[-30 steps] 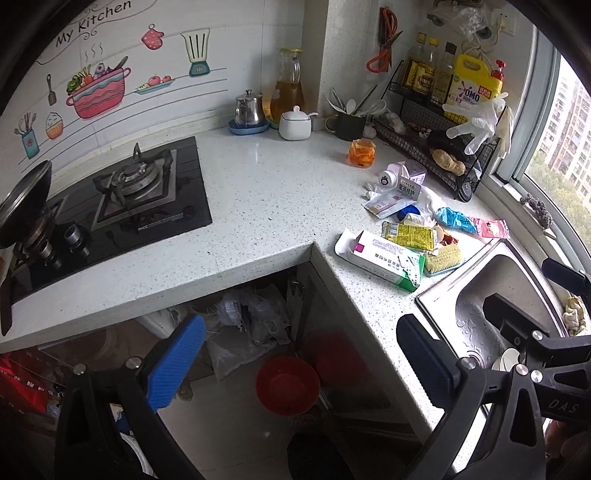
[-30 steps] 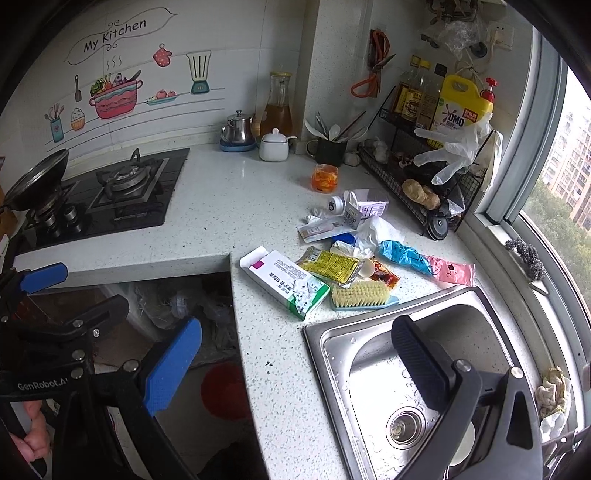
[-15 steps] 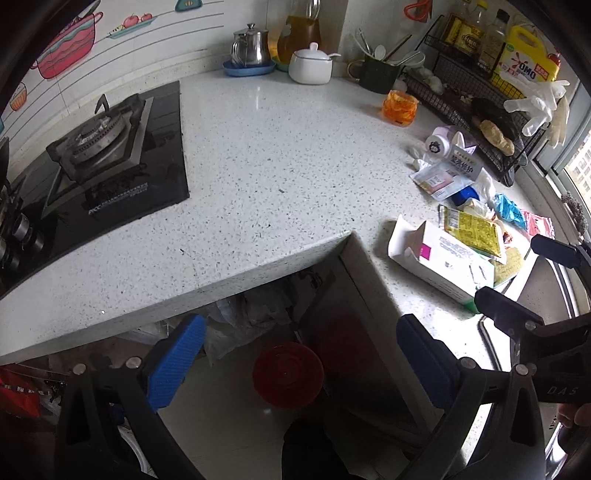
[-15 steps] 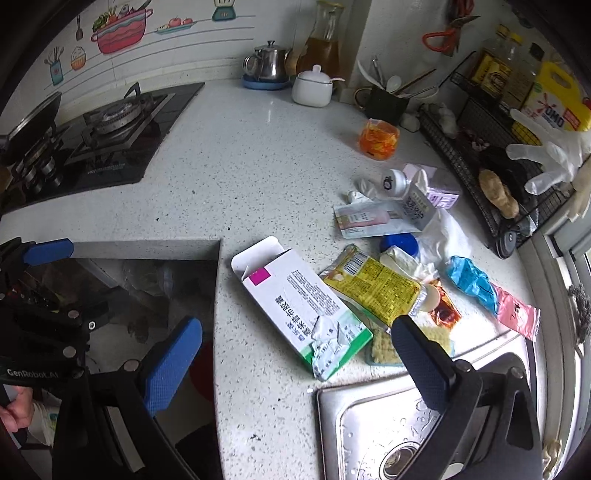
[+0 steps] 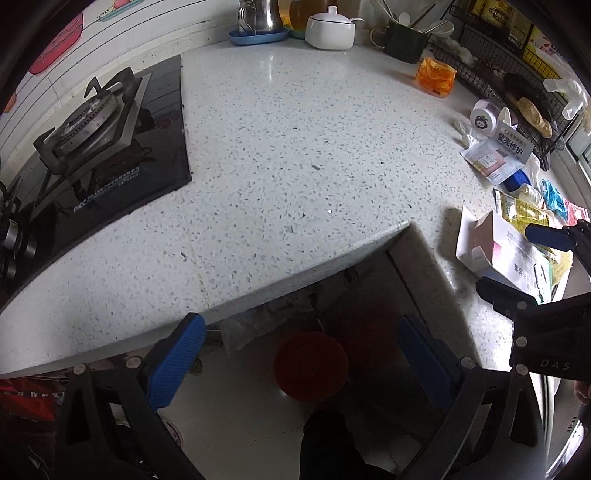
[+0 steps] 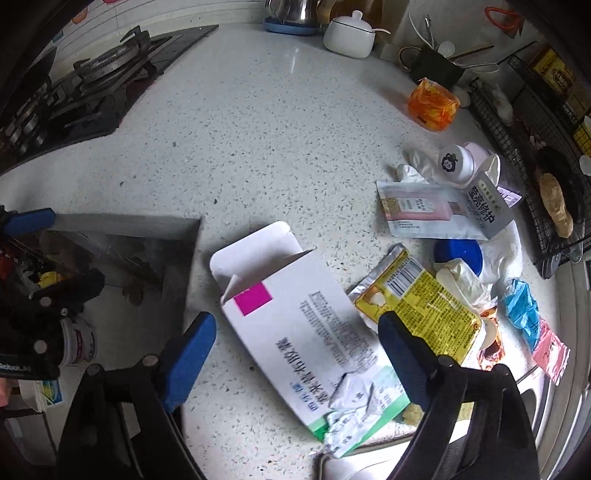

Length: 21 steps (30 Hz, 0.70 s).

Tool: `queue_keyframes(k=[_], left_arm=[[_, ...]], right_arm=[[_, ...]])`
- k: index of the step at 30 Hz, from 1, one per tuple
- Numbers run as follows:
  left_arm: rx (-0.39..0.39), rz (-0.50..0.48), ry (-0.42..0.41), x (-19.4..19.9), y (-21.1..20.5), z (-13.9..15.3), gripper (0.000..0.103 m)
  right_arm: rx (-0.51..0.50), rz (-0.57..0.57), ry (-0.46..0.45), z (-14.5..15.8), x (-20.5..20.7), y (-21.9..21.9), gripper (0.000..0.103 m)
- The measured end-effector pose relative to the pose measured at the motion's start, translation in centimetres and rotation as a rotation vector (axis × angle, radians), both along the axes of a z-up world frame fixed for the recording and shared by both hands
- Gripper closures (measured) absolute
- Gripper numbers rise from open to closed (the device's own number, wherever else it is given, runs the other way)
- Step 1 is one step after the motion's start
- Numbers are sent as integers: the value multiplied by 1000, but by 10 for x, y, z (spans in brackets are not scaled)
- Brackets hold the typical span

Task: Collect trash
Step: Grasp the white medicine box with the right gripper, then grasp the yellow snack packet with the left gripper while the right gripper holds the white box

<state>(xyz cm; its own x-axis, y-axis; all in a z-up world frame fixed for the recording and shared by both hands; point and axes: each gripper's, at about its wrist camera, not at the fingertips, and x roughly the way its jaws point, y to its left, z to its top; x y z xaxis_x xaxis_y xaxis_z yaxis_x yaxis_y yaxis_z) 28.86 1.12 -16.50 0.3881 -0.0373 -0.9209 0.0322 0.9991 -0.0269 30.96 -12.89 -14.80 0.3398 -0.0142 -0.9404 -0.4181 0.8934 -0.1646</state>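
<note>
Countertop (image 6: 280, 122) litter: right tool (image 6: 295, 350) straddles white carton (image 6: 295, 325).

A speckled white worktop (image 5: 280, 155) wraps round the corner, with a black gas hob (image 5: 96, 147) set into it by the tiled wall. Along the back stand a steel teapot on a blue saucer (image 5: 258, 22), a white lidded sugar pot (image 5: 330, 31) and a dark mug full of utensils (image 5: 404, 40), and off to the side runs a black wire rack (image 6: 528, 155) with a knob of ginger (image 6: 556, 206) lying in it. Under the worktop's edge a red basin (image 5: 310, 363) sits on the pale floor.
</note>
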Motion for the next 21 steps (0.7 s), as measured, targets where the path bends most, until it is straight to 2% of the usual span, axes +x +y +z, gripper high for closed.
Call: queue_keyframes(k=[1, 5, 7, 9, 11, 13, 17, 21], left_arm=[[10, -7, 0, 0, -1, 0, 0], [-4, -20, -6, 0, -2, 7, 0], [-1, -30, -10, 1, -4, 13, 0], [4, -42, -18, 3, -7, 20, 0], [-1, -61, -30, 4, -14, 30, 0], [-15, -92, -43, 7, -21, 41, 0], [-21, -182, -81, 11, -47, 61, 0], [-30, -288, -102, 22, -83, 72, 0]], right_arm=[[7, -1, 12, -2, 1, -1, 25], [53, -4, 13, 3, -3, -5, 32], [94, -19, 15, 7, -5, -8, 40], [113, -46, -13, 17, -11, -12, 42], [92, -74, -98, 33, -20, -17, 42], [129, -103, -150, 50, -31, -25, 43], [185, -196, -190, 72, -42, -46, 43], [183, -303, -229, 86, -51, -72, 43]])
